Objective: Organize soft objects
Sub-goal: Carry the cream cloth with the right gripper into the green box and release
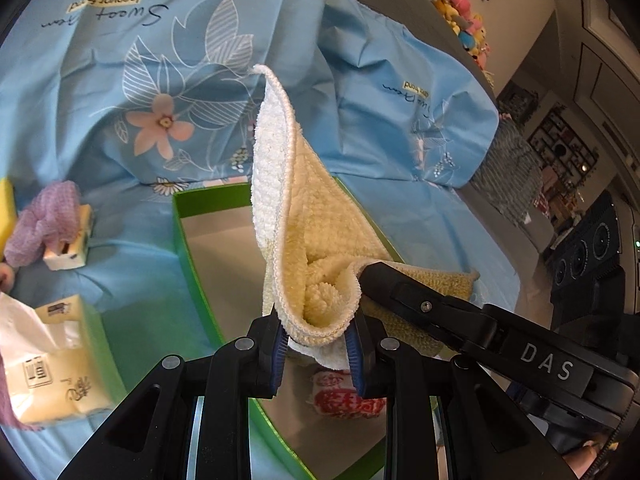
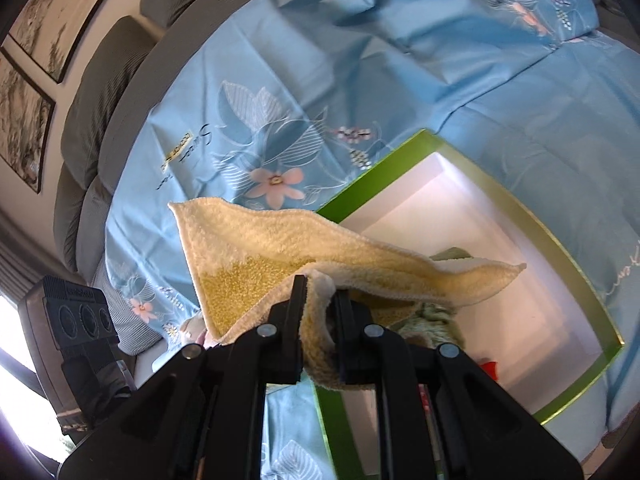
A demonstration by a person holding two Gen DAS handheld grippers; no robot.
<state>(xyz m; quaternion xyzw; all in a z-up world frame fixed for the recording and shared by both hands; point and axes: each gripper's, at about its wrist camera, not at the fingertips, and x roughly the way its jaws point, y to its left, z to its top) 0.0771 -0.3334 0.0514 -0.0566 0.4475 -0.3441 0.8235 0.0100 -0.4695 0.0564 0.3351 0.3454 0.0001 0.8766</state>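
Observation:
A cream and yellow towel point(image 1: 304, 236) hangs folded over an open green box point(image 1: 200, 200) with a pale inside. My left gripper point(image 1: 320, 344) is shut on the towel's lower fold, its blue pads pinching the cloth. Reaching in from the right of the left wrist view, my right gripper point(image 1: 366, 272) clamps the towel's other edge. Seen from the right wrist, the towel point(image 2: 320, 252) stretches across above the green box point(image 2: 400, 152), and my right gripper point(image 2: 320, 296) is shut on its near edge. A green fuzzy thing point(image 2: 436, 316) and a red-and-white item point(image 1: 344, 400) lie in the box.
A light blue flowered sheet point(image 1: 160, 80) covers a grey sofa point(image 2: 100, 92). A purple net cloth point(image 1: 44, 220) on a small tissue pack, a yellow sponge point(image 1: 5, 208) and a big tissue pack point(image 1: 52, 364) lie left of the box. Plush toys point(image 1: 460, 12) sit at the back.

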